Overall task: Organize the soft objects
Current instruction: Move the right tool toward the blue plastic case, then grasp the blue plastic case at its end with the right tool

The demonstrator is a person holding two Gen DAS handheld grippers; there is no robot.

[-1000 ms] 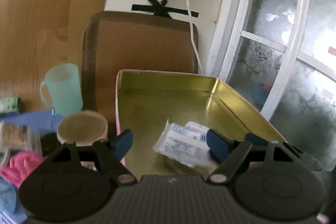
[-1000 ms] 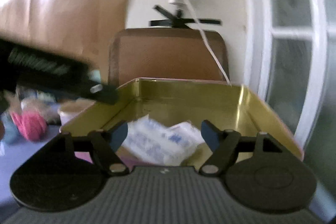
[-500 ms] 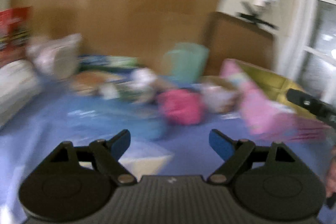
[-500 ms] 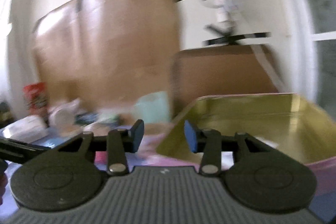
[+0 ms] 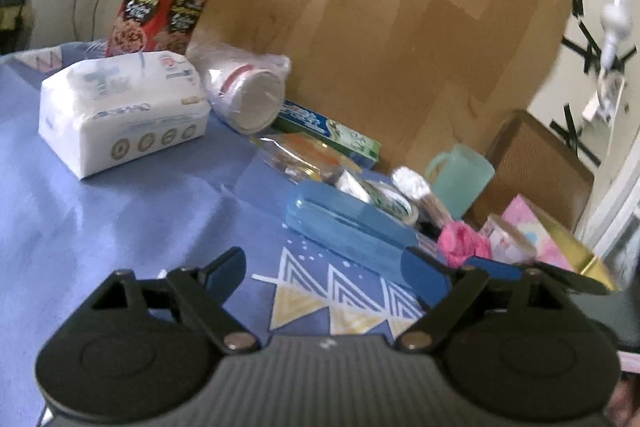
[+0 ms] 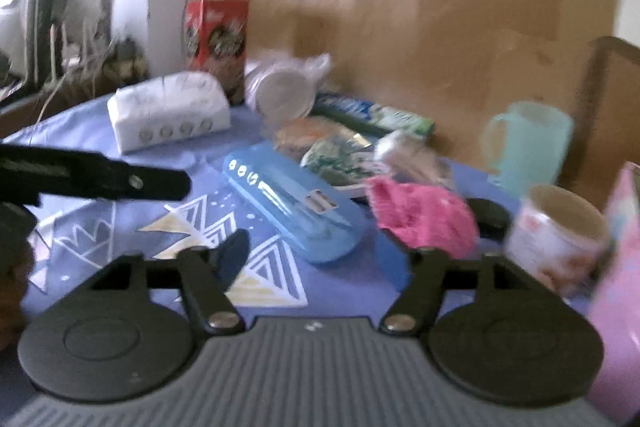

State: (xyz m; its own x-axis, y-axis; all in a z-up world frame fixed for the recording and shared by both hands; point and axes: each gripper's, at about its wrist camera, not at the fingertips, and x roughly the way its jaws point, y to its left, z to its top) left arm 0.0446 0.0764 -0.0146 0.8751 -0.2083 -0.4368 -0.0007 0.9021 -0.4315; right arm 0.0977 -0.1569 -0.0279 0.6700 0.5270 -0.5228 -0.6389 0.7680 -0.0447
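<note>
Two grippers: both jaws were opening, with nothing between either pair.
Left gripper (image 5: pixel 324 269): spread wide over the blue patterned tablecloth (image 5: pixel 120 219), empty.
Right gripper (image 6: pixel 320 253): spread wide and empty; its right fingertip was lost against the cloth in the blur.
Pink crumpled soft cloth (image 6: pixel 420 215): lay on the tablecloth just beyond the right gripper, between the translucent blue plastic case (image 6: pixel 288 199) and the white printed mug (image 6: pixel 556 231).
White wrapped tissue pack (image 5: pixel 120 111): sat well apart at the far left, in front of the red biscuit box (image 5: pixel 162 1).
Pink tin with gold inside (image 5: pixel 560 247): stood at the right edge, beyond the mug.
Mint plastic cup (image 6: pixel 528 143): upright near the brown board.
</note>
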